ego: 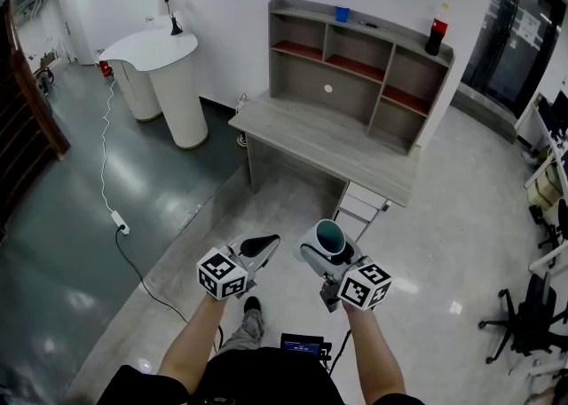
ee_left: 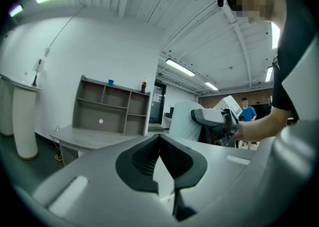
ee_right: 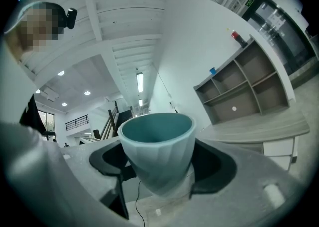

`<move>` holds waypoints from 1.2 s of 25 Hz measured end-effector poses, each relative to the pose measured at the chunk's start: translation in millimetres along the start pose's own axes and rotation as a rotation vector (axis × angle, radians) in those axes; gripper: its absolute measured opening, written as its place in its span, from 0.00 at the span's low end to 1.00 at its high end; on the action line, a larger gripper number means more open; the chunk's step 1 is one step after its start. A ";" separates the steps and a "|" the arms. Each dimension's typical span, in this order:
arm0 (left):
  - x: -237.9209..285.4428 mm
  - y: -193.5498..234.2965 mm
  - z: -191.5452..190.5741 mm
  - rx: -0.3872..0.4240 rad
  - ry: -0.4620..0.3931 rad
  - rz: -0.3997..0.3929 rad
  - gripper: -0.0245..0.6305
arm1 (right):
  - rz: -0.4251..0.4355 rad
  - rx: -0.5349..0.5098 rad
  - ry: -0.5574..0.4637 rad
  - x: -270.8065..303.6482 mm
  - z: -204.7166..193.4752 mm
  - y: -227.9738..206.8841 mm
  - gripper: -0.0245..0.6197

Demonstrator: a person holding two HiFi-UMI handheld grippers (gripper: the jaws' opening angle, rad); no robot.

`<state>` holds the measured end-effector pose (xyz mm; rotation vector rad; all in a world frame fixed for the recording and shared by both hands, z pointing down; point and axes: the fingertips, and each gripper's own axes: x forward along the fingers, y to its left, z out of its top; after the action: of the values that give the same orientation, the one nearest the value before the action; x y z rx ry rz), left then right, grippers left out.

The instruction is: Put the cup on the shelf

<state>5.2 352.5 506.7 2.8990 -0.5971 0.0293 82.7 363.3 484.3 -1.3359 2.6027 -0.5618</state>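
A pale teal cup (ego: 329, 236) stands upright between the jaws of my right gripper (ego: 321, 250), which is shut on its lower body. In the right gripper view the cup (ee_right: 157, 146) fills the middle, its mouth open upward, with the right gripper (ee_right: 158, 173) clasping it from both sides. My left gripper (ego: 264, 243) hovers beside it to the left, shut and holding nothing; its tips meet in the left gripper view (ee_left: 159, 139). The grey shelf unit (ego: 355, 66) stands on a desk (ego: 328, 141) well ahead of both grippers, above the floor.
On top of the shelf sit a small blue cup (ego: 342, 13) and a dark soda bottle (ego: 437, 30). A white curved counter (ego: 164, 66) stands at the left, a cable (ego: 115, 217) trails over the floor, a step stool (ego: 359, 208) leans under the desk, and office chairs (ego: 532, 314) stand at the right.
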 end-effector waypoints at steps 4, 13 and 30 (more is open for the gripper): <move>14.4 30.6 1.2 -0.016 -0.016 -0.012 0.04 | -0.024 -0.004 0.006 22.3 6.4 -19.2 0.63; 47.6 127.5 17.5 -0.029 -0.034 -0.048 0.04 | -0.071 -0.032 0.000 106.4 38.3 -63.8 0.63; 59.0 256.6 22.4 -0.059 -0.010 -0.098 0.04 | -0.135 -0.007 0.002 235.9 47.7 -107.2 0.63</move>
<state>-42.0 93.8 532.4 2.8681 -0.4487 -0.0152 39.2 103.5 489.7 -1.5227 2.5320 -0.5741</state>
